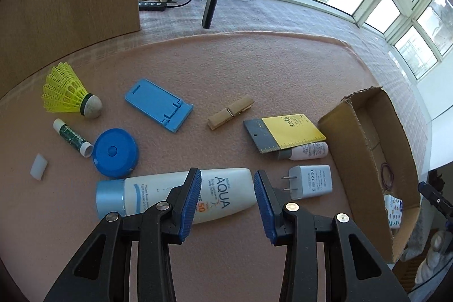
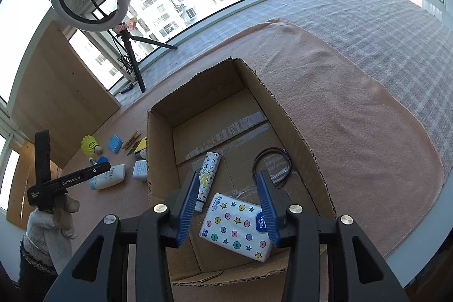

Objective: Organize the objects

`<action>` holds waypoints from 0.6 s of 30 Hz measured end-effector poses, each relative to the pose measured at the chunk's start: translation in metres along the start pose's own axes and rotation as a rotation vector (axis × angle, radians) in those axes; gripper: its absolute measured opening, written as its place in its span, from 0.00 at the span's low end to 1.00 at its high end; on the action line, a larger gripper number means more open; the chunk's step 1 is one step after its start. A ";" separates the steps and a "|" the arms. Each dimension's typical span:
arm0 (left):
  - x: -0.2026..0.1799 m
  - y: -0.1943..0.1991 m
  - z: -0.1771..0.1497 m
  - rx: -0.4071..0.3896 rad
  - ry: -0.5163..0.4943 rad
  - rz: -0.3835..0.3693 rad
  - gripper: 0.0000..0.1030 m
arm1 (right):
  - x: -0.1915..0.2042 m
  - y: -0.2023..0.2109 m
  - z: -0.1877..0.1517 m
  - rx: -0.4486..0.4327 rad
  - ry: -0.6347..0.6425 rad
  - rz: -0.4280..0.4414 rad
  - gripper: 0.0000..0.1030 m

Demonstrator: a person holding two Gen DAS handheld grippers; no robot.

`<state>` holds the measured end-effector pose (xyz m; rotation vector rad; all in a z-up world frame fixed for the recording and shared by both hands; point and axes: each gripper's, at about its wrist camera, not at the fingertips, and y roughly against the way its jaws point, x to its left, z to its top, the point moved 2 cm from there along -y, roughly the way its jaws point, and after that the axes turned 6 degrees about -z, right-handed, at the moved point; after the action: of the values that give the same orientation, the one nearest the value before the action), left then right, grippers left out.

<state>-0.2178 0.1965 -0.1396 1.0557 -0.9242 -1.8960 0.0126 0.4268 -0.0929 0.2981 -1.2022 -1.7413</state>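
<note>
Sunscreen bottle [image 1: 175,196] lies between the spread left claw [image 1: 227,190].

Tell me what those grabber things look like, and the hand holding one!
Each gripper is black plastic with two fingers tipped by ridged blue pads and round silver screws at the joints. The left gripper and right gripper match. From the right wrist view, the left one's side carries white "GenRobot.AI" lettering, and the left hand holding it wears a light grey knitted glove.
</note>
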 end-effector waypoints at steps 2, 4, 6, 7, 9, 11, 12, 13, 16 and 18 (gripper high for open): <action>0.014 -0.003 0.004 0.011 0.038 -0.018 0.33 | 0.002 0.000 -0.004 0.006 0.000 -0.003 0.38; 0.021 -0.008 0.007 0.030 0.033 -0.014 0.32 | 0.005 0.002 -0.008 0.009 0.002 -0.004 0.38; 0.028 -0.012 0.010 0.037 0.033 0.003 0.31 | 0.007 0.004 -0.011 0.008 0.007 -0.009 0.38; 0.031 -0.014 0.012 0.043 0.038 0.008 0.31 | 0.008 0.006 -0.013 0.008 0.009 -0.010 0.38; 0.037 -0.017 0.015 0.059 0.036 0.006 0.31 | 0.011 0.008 -0.016 0.008 0.015 -0.014 0.38; 0.043 -0.021 0.015 0.079 0.037 0.009 0.31 | 0.013 0.010 -0.019 0.010 0.018 -0.018 0.38; 0.046 -0.021 0.013 0.084 0.045 0.005 0.31 | 0.015 0.011 -0.020 0.010 0.020 -0.019 0.38; 0.049 -0.020 0.010 0.088 0.051 -0.008 0.31 | 0.016 0.013 -0.022 0.010 0.021 -0.019 0.38; 0.050 -0.012 -0.004 0.094 0.052 -0.040 0.31 | 0.020 0.015 -0.027 0.013 0.026 -0.017 0.38; 0.050 -0.005 -0.015 0.095 0.052 -0.051 0.31 | 0.025 0.015 -0.030 0.017 0.028 -0.013 0.38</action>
<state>-0.2237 0.1520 -0.1669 1.1889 -0.9739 -1.8725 0.0280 0.3887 -0.0872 0.3405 -1.1973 -1.7338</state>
